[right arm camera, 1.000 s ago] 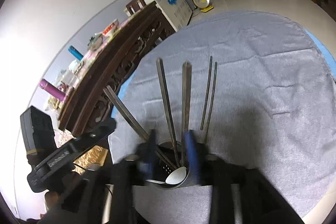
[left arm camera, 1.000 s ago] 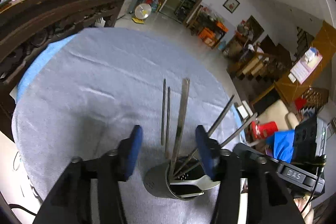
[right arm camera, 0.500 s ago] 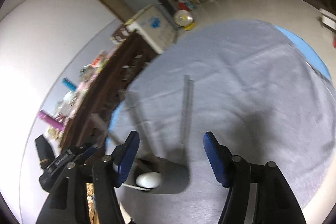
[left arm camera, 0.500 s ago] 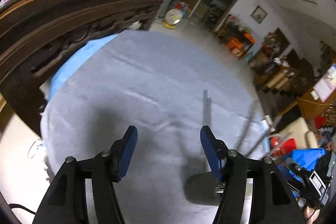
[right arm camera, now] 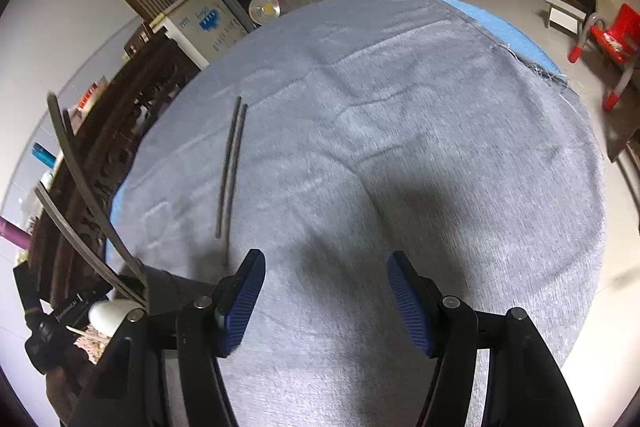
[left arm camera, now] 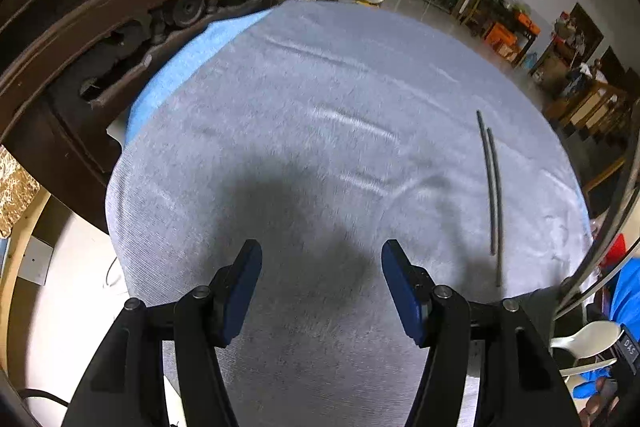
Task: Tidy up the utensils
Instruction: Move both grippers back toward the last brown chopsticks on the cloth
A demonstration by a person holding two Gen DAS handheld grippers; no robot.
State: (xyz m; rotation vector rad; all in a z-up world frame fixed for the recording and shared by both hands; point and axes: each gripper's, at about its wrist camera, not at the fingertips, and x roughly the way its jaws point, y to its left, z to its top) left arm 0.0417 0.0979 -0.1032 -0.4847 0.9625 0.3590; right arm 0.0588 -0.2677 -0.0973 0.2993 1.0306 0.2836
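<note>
Two dark chopsticks [left arm camera: 493,187] lie side by side on the grey cloth [left arm camera: 304,115] of the round table. A dark grey utensil holder [left arm camera: 550,301] stands at the right edge of the left wrist view, with long metal handles [left arm camera: 618,223] and a white spoon [left arm camera: 582,339] in it. My left gripper [left arm camera: 322,267] hangs open over bare cloth, left of the holder. In the right wrist view the holder [right arm camera: 160,281], its handles [right arm camera: 80,183] and the spoon [right arm camera: 108,311] sit at lower left, the chopsticks [right arm camera: 231,167] beyond. My right gripper [right arm camera: 326,275] is open above the cloth with nothing between its fingers.
A dark carved wooden cabinet [left arm camera: 132,15] stands close along the table's left side. A blue cloth [left arm camera: 188,63] shows under the grey one at the rim. On the floor beyond are a red chair [right arm camera: 612,39], a white freezer [right arm camera: 204,23] and a small fan [right arm camera: 264,9].
Both grippers have swung apart from over the holder and dipped toward the cloth, jaws wider. The holder slid to the right edge of the left view and the lower left of the right view.
</note>
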